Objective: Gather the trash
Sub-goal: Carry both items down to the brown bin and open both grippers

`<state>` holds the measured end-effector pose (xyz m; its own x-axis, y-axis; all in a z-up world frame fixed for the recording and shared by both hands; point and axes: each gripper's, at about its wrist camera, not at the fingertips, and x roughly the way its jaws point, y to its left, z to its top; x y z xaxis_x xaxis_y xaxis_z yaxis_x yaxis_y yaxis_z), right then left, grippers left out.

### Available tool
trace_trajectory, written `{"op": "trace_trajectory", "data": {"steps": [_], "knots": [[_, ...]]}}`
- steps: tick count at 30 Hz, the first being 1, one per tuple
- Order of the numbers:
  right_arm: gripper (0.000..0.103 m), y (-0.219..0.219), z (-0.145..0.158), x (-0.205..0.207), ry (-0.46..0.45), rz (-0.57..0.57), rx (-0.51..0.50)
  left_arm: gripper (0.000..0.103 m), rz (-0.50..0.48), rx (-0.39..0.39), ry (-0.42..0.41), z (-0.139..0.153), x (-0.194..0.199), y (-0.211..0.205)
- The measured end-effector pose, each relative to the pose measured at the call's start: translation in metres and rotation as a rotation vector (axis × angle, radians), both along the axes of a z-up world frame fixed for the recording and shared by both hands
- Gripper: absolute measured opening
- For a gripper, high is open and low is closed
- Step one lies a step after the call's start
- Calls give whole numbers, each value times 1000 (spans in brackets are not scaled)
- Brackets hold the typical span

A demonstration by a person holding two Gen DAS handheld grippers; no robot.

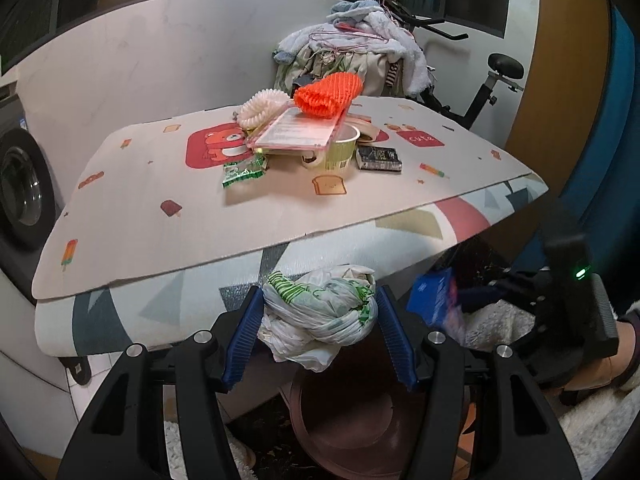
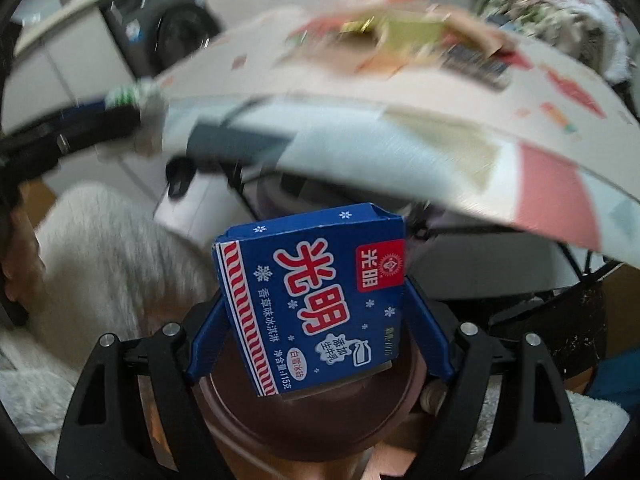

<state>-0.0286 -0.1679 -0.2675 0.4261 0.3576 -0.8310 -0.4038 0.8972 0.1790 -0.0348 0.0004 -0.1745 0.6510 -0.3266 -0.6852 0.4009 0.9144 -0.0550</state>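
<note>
My left gripper [image 1: 318, 322] is shut on a crumpled white and green plastic bag [image 1: 320, 312], held in front of the table edge above a brown bin [image 1: 352, 420] on the floor. My right gripper [image 2: 316, 320] is shut on a blue ice-cream carton [image 2: 316, 300] with red and white print, also over the brown bin [image 2: 304, 420]. In the left wrist view the carton [image 1: 434, 296] and the right gripper's body show at the right. More trash lies on the table [image 1: 140, 220]: an orange foam net [image 1: 326, 94], a pink tray [image 1: 296, 130], a paper cup [image 1: 340, 152], a green wrapper [image 1: 240, 172] and a dark box [image 1: 378, 159].
A washing machine [image 1: 20, 196] stands to the left of the table. Behind it are a heap of laundry [image 1: 360, 48] and an exercise bike [image 1: 488, 88]. A person's fluffy white sleeve [image 2: 100, 260] is near the grippers. The right wrist view is motion-blurred.
</note>
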Motion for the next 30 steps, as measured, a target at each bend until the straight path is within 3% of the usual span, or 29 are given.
{"op": "trace_trajectory", "data": {"steps": [10,16,24,30], "knots": [[80,8,-70,29,222,-34,-114,57,4,-22,43,-23,6,0],[81,-6,-81,37,287,-112,-120,57,-18,-5,70,-32,11,-8],[86,-10,-84,40,298,-138,-94,57,-46,19,83,-38,12,-17],[93,-25,-41,30,123,-197,-9,57,-51,26,91,-40,13,-17]]}}
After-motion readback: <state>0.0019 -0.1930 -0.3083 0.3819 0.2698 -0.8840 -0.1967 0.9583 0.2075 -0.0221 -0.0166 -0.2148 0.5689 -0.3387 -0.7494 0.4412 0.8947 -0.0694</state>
